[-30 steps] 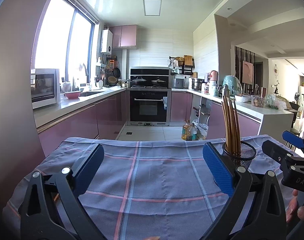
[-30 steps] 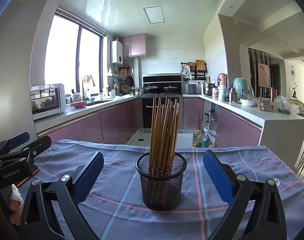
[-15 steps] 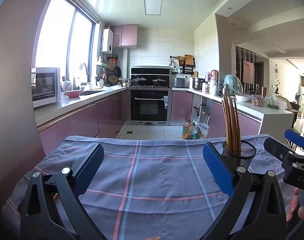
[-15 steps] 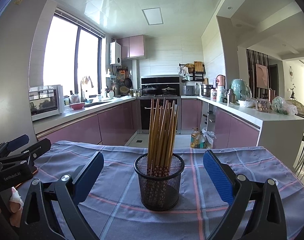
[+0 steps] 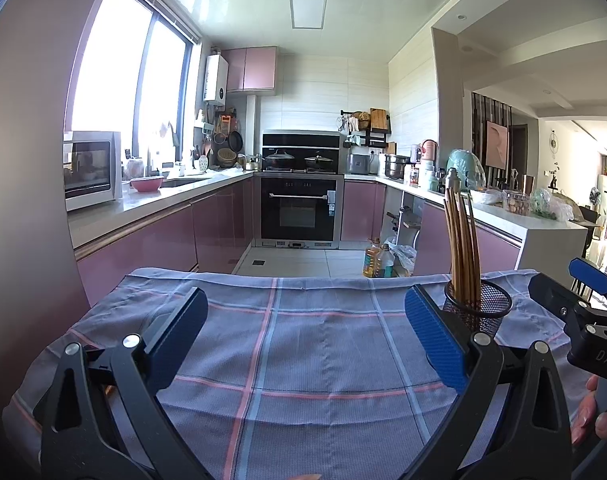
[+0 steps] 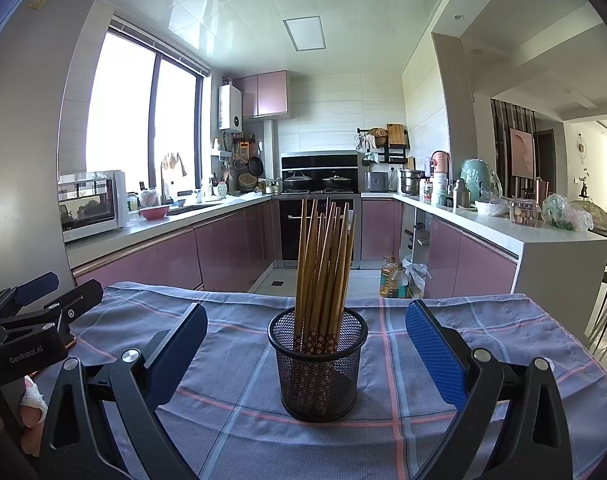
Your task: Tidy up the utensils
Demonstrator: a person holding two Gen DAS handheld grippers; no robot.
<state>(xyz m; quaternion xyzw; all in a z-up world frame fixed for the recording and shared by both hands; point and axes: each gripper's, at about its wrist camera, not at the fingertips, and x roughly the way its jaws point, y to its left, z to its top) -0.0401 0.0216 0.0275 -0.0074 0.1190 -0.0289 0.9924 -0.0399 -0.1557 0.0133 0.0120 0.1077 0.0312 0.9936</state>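
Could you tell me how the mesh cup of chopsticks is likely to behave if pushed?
The mesh cup looks light, and the chopsticks stand far above its rim, so it would probably tip. On the cloth it may drag rather than slide.

In the left wrist view, the blue right finger of the left hand-held gripper (image 5: 303,334) covers the near left side of the mesh cup (image 5: 483,310), and the cup's base cannot be seen. The right hand-held gripper (image 5: 575,292) is cut off by the right edge, as are the fingertips (image 5: 591,412) below it. In the right wrist view, the lower ends of the chopsticks (image 6: 323,268) blur behind the mesh. The jars on the far counter (image 6: 499,226) are too small to identify.
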